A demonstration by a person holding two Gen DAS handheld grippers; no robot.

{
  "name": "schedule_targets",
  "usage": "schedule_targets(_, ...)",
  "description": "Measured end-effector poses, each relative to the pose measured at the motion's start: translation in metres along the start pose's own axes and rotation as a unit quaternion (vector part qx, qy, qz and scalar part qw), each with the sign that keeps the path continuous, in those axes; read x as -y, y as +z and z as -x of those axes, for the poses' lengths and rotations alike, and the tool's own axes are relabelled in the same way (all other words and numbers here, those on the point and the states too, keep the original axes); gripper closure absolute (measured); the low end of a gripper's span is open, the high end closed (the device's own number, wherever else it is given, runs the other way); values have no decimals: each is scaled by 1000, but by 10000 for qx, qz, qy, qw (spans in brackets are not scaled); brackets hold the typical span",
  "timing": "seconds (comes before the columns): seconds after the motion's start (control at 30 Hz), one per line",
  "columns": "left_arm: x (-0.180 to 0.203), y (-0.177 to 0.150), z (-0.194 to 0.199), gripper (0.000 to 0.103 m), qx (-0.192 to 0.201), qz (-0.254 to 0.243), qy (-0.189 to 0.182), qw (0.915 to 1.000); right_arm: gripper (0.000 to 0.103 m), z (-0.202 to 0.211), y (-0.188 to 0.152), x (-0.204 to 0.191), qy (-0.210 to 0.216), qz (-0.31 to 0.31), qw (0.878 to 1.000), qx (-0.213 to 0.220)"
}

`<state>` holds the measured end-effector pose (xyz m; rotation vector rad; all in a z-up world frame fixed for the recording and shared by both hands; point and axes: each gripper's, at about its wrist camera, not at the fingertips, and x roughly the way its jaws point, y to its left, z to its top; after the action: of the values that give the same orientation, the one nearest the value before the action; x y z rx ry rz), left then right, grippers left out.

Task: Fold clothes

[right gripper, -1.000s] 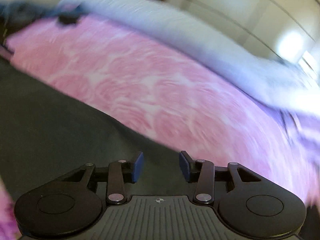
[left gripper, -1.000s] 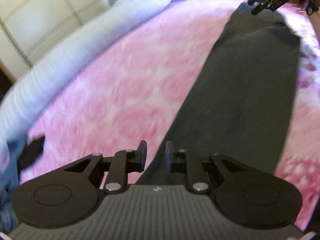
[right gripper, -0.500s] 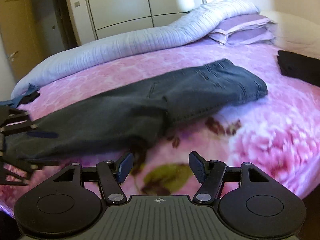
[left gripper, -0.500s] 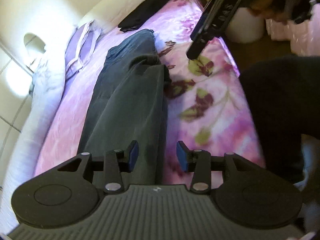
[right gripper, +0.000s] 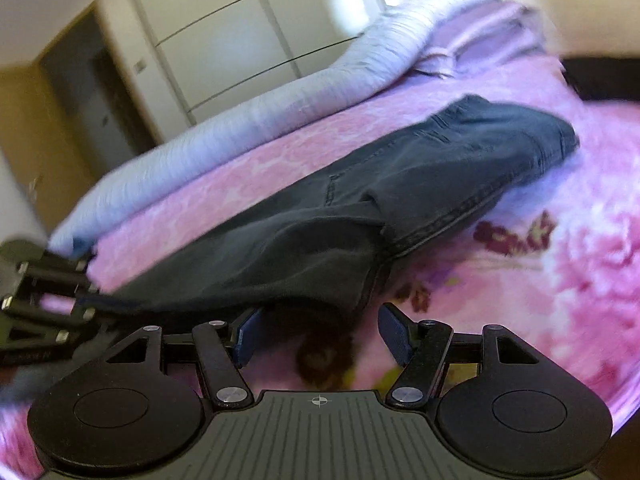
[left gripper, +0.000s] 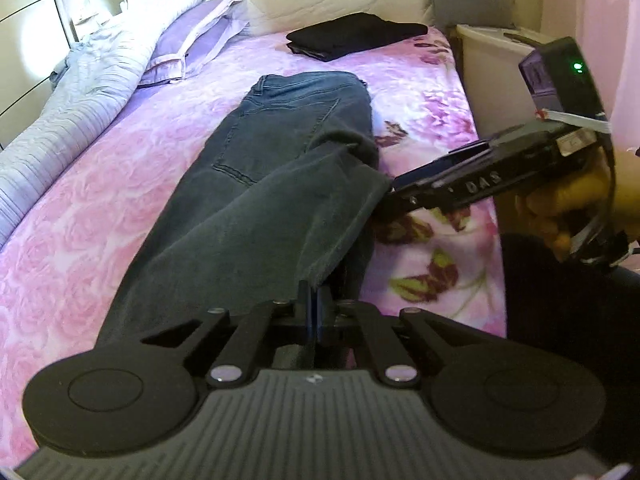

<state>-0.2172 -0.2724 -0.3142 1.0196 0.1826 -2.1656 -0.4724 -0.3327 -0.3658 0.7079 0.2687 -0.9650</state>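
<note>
At the far left of the left wrist view a rolled pale duvet (left gripper: 76, 96) lies along the edge of the bed (left gripper: 100, 208), which has a pink cover with flowers, and a purple pillow (left gripper: 192, 40) rests beside the duvet near the headboard. In the middle of the bed the dark jeans (left gripper: 248, 200) are stretched out, with the waist toward the headboard and the leg end folded back toward the camera. The left gripper (left gripper: 314, 308) is fully closed, and its jaws pinch the edge of the jeans at the hem. Behind the jeans, near the headboard, a folded black garment (left gripper: 352, 36) lies apart from them. To the right, the right gripper (left gripper: 394, 196) comes in from the side, held by a hand (left gripper: 568, 208), and its tip is at the other corner of the folded hem. In the right wrist view the right gripper (right gripper: 320, 332) has its jaws wide apart, and the hem corner hangs just in front of them, not pressed by the pads.
</note>
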Motion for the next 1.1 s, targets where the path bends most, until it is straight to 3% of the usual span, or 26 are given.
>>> schedule_targets(0.27,-12,3,11,102,308,149,257,9991,41,-18,2,1,-478,-344,9975,389)
schedule_targets(0.3,-10,3,10,102,285,53,280,9992,62,-19,3,-1,-591,-333,9970,376)
schedule_targets(0.33,-6,3,10,102,256,-80,300,9992,78,-20,5,-3,-756,-271,9963,306)
schedule_targets(0.37,-1,2,9,102,223,-241,325,9989,80,-17,7,-4,-845,-221,9958,257)
schedule_targets(0.4,6,1,8,102,184,-459,358,9981,92,-11,9,-4,-843,-186,9960,234)
schedule_targets(0.6,48,-19,-13,102,-188,-1688,669,9832,97,26,-1,-22,-995,235,9945,219)
schedule_targets(0.77,48,-31,-15,101,-355,-1619,657,9840,97,25,-6,-14,-756,-123,9971,8)
schedule_targets(0.9,53,-31,-3,96,-385,-1674,675,9828,90,50,-5,-2,-452,-252,9986,145)
schedule_targets(0.97,59,-25,5,95,-265,-1765,699,9815,78,65,0,8,-557,-276,9972,411)
schedule_targets(1.03,70,-14,8,77,-55,-1912,731,9788,46,74,9,23,-720,-437,9941,686)
schedule_targets(1.1,83,-1,6,64,236,-2116,831,9735,43,76,19,42,-848,-651,9903,884)
